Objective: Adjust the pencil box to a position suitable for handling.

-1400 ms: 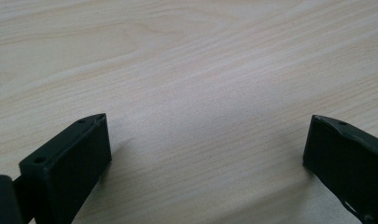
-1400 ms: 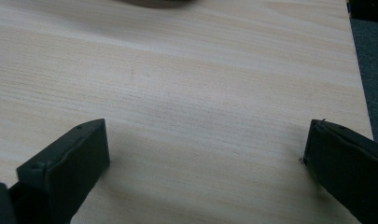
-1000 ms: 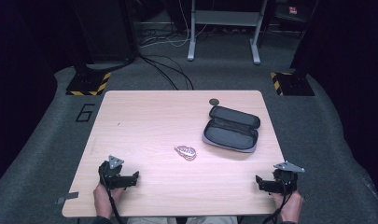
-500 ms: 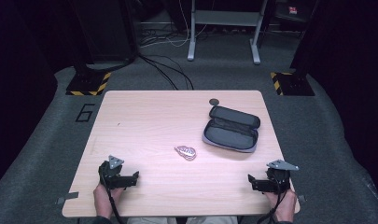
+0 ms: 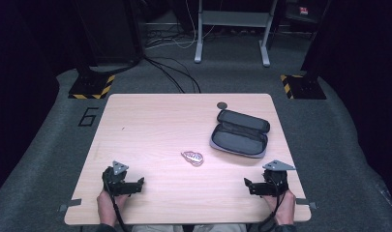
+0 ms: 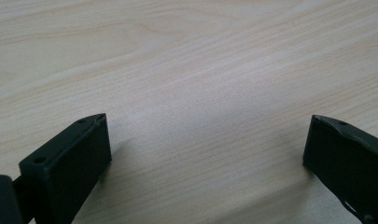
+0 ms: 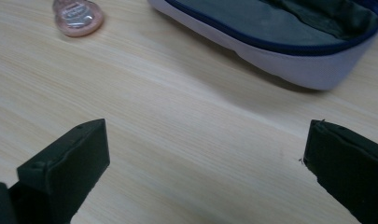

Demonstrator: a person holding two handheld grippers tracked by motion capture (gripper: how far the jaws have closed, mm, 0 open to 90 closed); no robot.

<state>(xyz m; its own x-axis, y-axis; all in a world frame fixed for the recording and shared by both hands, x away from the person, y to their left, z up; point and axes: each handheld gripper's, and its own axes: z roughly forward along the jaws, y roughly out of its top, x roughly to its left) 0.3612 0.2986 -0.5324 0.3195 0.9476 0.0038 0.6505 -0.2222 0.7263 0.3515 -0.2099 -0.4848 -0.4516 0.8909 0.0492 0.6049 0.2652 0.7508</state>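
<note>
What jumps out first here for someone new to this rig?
The open grey zip case with dark lining lies right of centre on the pale wooden table, with a small pinkish clear packet near the middle. At the near edge, the left hand-held gripper and right hand-held gripper rest with jaws wide apart and empty.

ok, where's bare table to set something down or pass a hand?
Widest free patch: the table's left half, from the far edge down to the left gripper. Also free: the near strip between that and the right gripper. Crowded: right of centre, with the open case, small packet and dark disc.
</note>
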